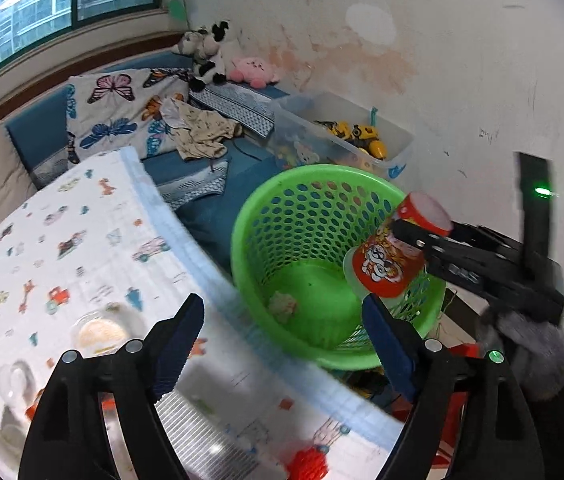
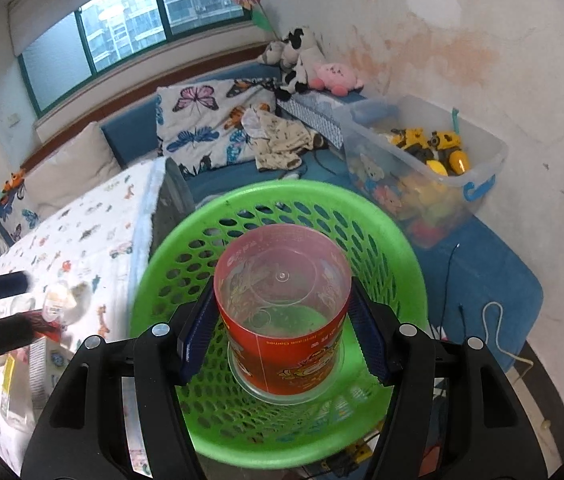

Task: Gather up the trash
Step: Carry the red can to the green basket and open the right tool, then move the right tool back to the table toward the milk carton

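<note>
**Red cup clamped over the green basket, left jaws wide and empty**

Closest in, the right gripper point(image 2: 279, 344) has its two blue-padded fingers point(image 2: 197, 336) pressed against either side of a clear plastic cup wrapped in a red cartoon label point(image 2: 282, 320). That is a firm clamp, jaws partway closed on the cup's round body, and the cup lies tipped with its see-through base turned toward the camera. Directly under it sits the green perforated plastic basket point(image 2: 386, 236), so the cup hangs right above the basket's mouth, inside the line of the rim.

Over in the left wrist view, the left gripper point(image 1: 282, 344) has its jaws spread wide apart, and nothing is between them. One blue pad point(image 1: 177, 344) hovers over the white cloth printed with small vehicles and animals point(image 1: 81, 216), the other near the basket's rim. Down on the basket's floor lies a small pale crumpled scrap point(image 1: 283, 305), already in. The right gripper comes in from the right of that view, holding the red cup at the rim's far-right side.

On the cloth, near the left pad, sit a couple of blurred clear plastic containers point(image 1: 97, 332), too smeared to tell apart properly.

Further back, a clear plastic storage bin with yellow toy vehicles point(image 2: 442, 148) stands against the stained white wall, and beyond it a butterfly-print blanket point(image 2: 201, 124) and plush toys point(image 2: 302, 60) sit under the window.
</note>
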Tool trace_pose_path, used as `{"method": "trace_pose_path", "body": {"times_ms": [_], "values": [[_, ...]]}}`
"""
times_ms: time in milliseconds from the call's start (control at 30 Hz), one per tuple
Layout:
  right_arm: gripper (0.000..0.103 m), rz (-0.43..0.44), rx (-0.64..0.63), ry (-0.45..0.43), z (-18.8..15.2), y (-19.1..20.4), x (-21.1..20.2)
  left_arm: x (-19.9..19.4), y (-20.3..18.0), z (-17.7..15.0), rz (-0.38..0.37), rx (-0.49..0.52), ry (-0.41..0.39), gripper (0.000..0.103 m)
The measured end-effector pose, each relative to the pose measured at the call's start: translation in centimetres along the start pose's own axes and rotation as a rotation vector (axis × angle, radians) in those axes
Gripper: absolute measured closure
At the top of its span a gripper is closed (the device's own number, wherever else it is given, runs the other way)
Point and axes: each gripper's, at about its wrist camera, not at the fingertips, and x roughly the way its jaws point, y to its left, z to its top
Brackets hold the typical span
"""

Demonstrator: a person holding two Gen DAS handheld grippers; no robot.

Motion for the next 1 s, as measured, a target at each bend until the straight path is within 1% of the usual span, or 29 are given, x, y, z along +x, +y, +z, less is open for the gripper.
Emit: {"method": "trace_pose_path", "body": {"times_ms": [67, 167, 233, 333, 467, 600, 733, 767, 800, 833, 933, 1000], "values": [[0.040, -0.010, -0.003, 0.018, 0.0, 0.0, 0.9, -1.1, 1.0, -0.6, 0.018, -0.020, -0.011, 0.024], [0.040, -0.016, -0.002, 0.050, 0.0, 0.1, 2.6, -2.2, 2.5, -1.7, 0.007, -0.070, -0.011, 0.024], [0.040, -0.012, 0.005, 0.072, -0.2, 0.3, 3.5, -2.9, 3.3, -2.5, 0.017, -0.089, -0.017, 0.024], [0.040, -0.019, -0.001, 0.100, -0.4, 0.9, 5.0, -4.0, 4.0, -3.4, 0.044, -0.094, -0.033, 0.024], [0.040, -0.031, -0.020, 0.125, -0.5, 1.9, 6.4, -5.0, 4.9, -4.8, 0.052, -0.121, -0.043, 0.023], [0.040, -0.025, -0.024, 0.146, -0.4, 2.7, 7.9, -5.6, 5.3, -6.0, 0.060, -0.126, -0.044, 0.023], [0.040, -0.031, -0.018, 0.164, -0.2, 3.2, 8.9, -5.9, 5.5, -7.3, 0.053, -0.135, -0.033, 0.023], [0.038, -0.027, -0.016, 0.167, -0.2, 3.4, 9.0, -5.9, 5.5, -7.6, 0.052, -0.138, -0.030, 0.023], [0.031, -0.032, -0.014, 0.157, -0.1, 3.4, 8.8, -6.0, 5.5, -7.9, 0.048, -0.144, -0.029, 0.023], [0.028, -0.035, -0.016, 0.145, 0.0, 3.6, 8.6, -6.1, 5.5, -8.2, 0.045, -0.147, -0.027, 0.023], [0.026, -0.057, -0.028, 0.118, -0.1, 3.8, 8.0, -6.0, 5.7, -9.0, 0.041, -0.162, -0.019, 0.023], [0.026, -0.050, -0.017, 0.112, -0.1, 3.7, 7.3, -6.0, 5.8, -9.4, 0.042, -0.166, -0.015, 0.023]]}}
